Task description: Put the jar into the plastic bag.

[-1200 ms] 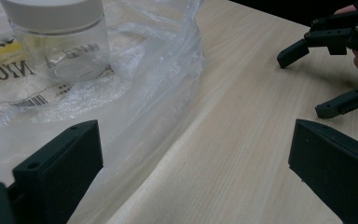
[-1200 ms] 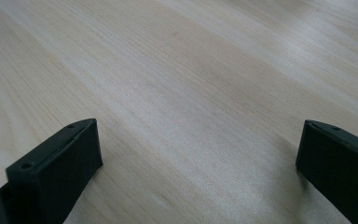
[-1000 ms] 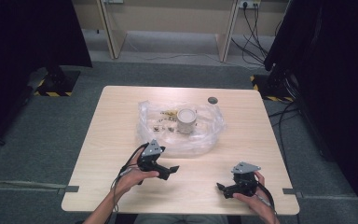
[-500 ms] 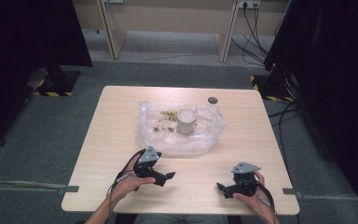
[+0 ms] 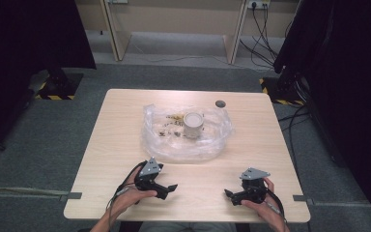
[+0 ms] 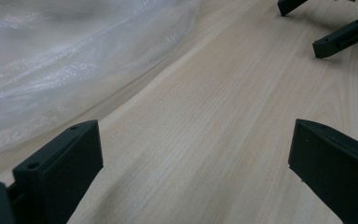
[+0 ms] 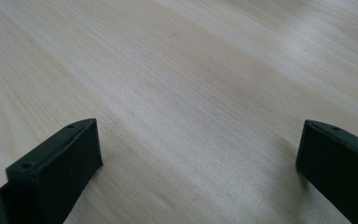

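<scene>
light wood table [image 5: 116, 145], grey carpet floor [image 5: 43, 145], clear plastic bag [image 5: 207, 140] mid-table, white cup [image 5: 192, 124] on it, small bits [image 5: 171, 126] beside cup, dark disc [image 5: 220, 103] near far edge, cables [image 5: 263, 24] at wall

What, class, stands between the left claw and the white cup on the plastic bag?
Nothing solid: bare table lies between the left claw and the white cup. Only the crumpled plastic bag around the cup intervenes.
</scene>
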{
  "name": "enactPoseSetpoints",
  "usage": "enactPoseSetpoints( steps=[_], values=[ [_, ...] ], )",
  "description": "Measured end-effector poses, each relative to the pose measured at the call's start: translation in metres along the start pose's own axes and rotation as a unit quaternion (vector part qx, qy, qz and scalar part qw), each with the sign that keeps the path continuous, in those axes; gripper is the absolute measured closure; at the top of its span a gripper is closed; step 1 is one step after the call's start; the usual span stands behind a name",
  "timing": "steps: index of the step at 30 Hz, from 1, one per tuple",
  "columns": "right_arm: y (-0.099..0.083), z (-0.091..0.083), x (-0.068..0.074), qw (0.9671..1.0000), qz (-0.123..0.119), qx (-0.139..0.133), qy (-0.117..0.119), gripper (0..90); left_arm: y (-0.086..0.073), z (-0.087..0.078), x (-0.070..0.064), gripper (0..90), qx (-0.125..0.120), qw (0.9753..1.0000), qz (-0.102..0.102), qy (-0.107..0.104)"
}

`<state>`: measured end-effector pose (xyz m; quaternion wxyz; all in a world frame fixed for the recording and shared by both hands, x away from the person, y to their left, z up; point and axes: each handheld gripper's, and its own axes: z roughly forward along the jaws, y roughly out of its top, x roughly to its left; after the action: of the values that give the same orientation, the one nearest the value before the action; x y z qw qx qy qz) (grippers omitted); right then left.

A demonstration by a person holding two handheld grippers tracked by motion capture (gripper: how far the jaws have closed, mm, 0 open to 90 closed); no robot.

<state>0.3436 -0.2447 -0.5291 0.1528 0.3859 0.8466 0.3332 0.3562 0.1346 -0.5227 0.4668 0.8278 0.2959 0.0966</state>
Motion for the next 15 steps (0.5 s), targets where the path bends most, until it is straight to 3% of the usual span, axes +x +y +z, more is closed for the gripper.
enactPoseSetpoints(
  steps=[15],
  values=[
    [0.0, 0.0, 0.0, 1.0, 0.0, 0.0, 0.0, 0.3, -0.013, -0.009, 0.001, 2.4, 0.02, 0.9996, 0.003, 0.022]
  ],
)
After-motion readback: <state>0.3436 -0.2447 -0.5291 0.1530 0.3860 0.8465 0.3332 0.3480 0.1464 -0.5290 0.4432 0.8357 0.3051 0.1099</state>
